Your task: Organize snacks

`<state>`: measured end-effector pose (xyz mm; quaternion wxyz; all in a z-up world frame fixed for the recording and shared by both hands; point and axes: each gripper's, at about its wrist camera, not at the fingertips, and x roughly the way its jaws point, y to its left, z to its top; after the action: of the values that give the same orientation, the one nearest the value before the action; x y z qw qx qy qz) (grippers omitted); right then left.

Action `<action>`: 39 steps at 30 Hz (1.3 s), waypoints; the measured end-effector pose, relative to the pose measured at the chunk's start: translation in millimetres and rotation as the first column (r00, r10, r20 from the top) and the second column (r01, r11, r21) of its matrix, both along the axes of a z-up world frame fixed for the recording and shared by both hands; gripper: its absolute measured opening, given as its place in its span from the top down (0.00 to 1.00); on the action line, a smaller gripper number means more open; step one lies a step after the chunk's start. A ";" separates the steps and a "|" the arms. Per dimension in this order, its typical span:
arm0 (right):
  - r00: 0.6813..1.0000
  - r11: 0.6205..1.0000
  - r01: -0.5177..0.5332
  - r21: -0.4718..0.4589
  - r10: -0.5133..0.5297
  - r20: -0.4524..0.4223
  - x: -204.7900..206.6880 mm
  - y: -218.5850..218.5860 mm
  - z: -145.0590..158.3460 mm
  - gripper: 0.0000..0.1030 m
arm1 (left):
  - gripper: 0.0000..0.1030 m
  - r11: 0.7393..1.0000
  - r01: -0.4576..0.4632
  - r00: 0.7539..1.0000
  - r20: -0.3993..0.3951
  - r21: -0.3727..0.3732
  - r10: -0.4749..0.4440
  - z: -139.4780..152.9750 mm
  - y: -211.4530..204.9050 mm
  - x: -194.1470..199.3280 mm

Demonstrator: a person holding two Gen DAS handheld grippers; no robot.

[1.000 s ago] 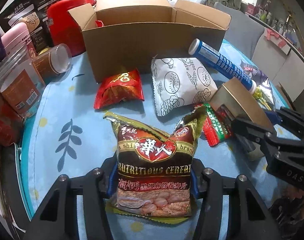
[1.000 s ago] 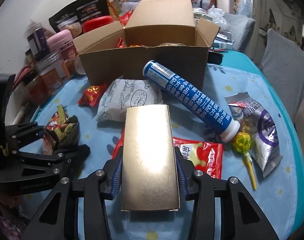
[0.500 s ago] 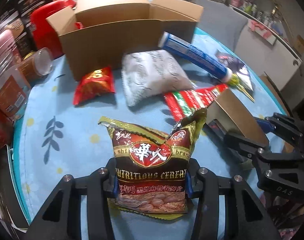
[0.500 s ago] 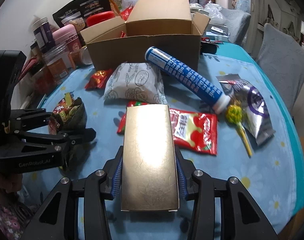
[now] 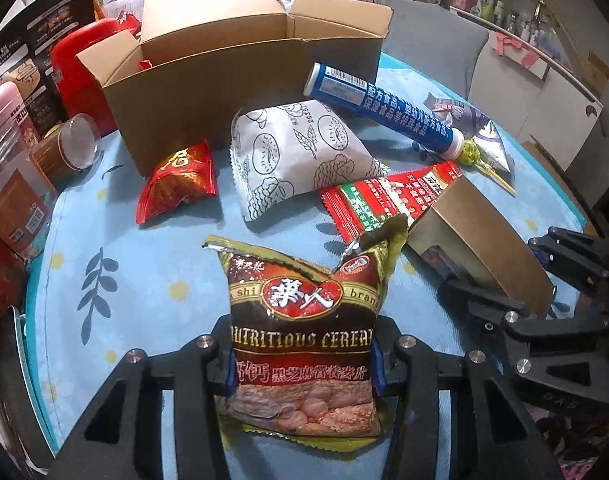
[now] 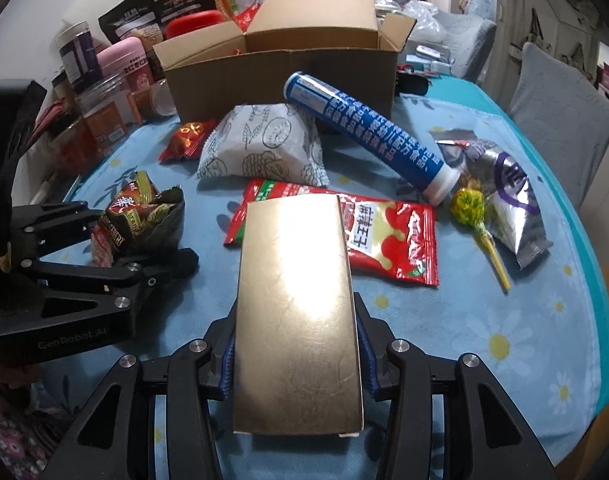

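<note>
Cardboard box (image 5: 240, 60) nearer than before

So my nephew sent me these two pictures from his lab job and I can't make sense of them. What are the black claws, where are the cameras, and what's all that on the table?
The black claws are hand-held grippers: a person holds one in each hand, with no robot arm. Each carries a wide-angle camera looking along its two fingers, so there is one picture per gripper.

In the left camera's picture, the left gripper is shut on a cereal packet. In the right camera's, the right gripper is shut on a gold box.

On the blue tablecloth lie a white packet, a blue tube, a red sachet, a lollipop, a silver packet and a small red packet. Behind them stands an open cardboard box, probably where the snacks go.
</note>
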<state>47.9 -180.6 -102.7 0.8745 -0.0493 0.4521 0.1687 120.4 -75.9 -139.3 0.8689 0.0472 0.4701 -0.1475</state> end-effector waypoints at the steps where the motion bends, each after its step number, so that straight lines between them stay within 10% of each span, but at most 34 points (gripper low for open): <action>1: 1.000 1.000 0.000 0.000 0.000 0.002 -0.2 0.0 0.1 0.55 | 0.55 1.000 -0.004 1.000 -0.001 -0.008 0.004 -0.9 -0.7 1.6; 12: 1.000 1.000 -0.017 0.015 0.017 0.005 -0.4 2.6 5.8 0.56 | 0.60 0.997 -0.028 0.999 -0.037 -0.075 0.025 7.0 14.7 1.7; 39: 0.990 0.992 -0.093 0.081 0.084 0.109 30.2 17.7 59.4 0.56 | 0.61 0.986 -0.046 0.984 0.162 -0.157 0.072 86.2 30.2 17.1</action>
<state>78.1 -162.9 -43.3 0.8901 -0.0407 0.3950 0.2237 137.5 -45.7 -53.1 0.9104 -0.0213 0.3839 -0.1527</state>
